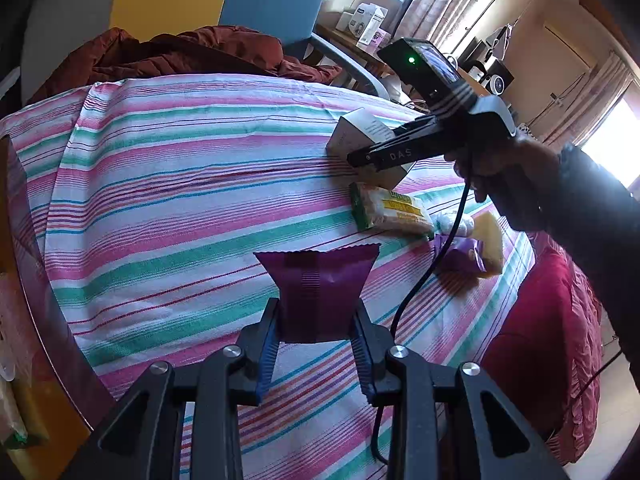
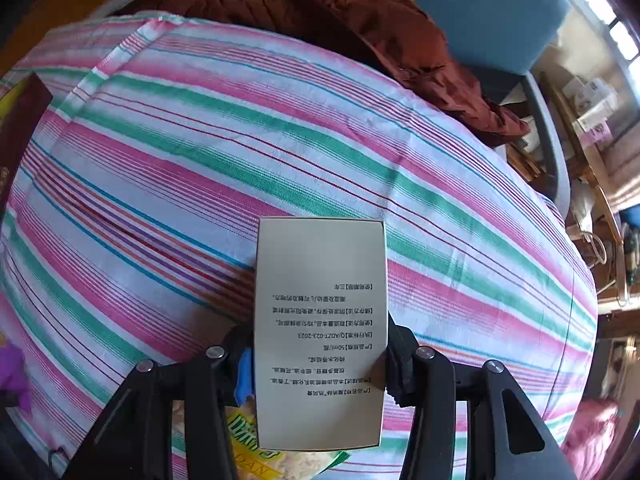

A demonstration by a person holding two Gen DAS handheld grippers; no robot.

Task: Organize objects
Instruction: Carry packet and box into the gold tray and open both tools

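Note:
My left gripper (image 1: 316,320) is shut on a purple snack packet (image 1: 318,288), held just above the striped cloth (image 1: 180,184). My right gripper (image 2: 320,344) is shut on a pale beige box (image 2: 320,320) with printed text, held over the cloth; in the left wrist view that gripper (image 1: 360,158) and its box (image 1: 360,132) are at the right. A green-and-yellow snack pack (image 1: 390,210) lies just below the box; it also shows under the box in the right wrist view (image 2: 280,460). A yellow sponge (image 1: 490,240), a purple packet (image 1: 460,256) and a white wrapped item (image 1: 456,222) lie at the cloth's right edge.
A brown quilted jacket (image 1: 180,50) lies at the far edge of the cloth, with a blue chair (image 1: 276,0) behind it. A red ruffled cover (image 1: 552,340) hangs at the right. A dark brown box edge (image 2: 20,128) sits at the left. A black cable (image 1: 432,264) hangs from the right gripper.

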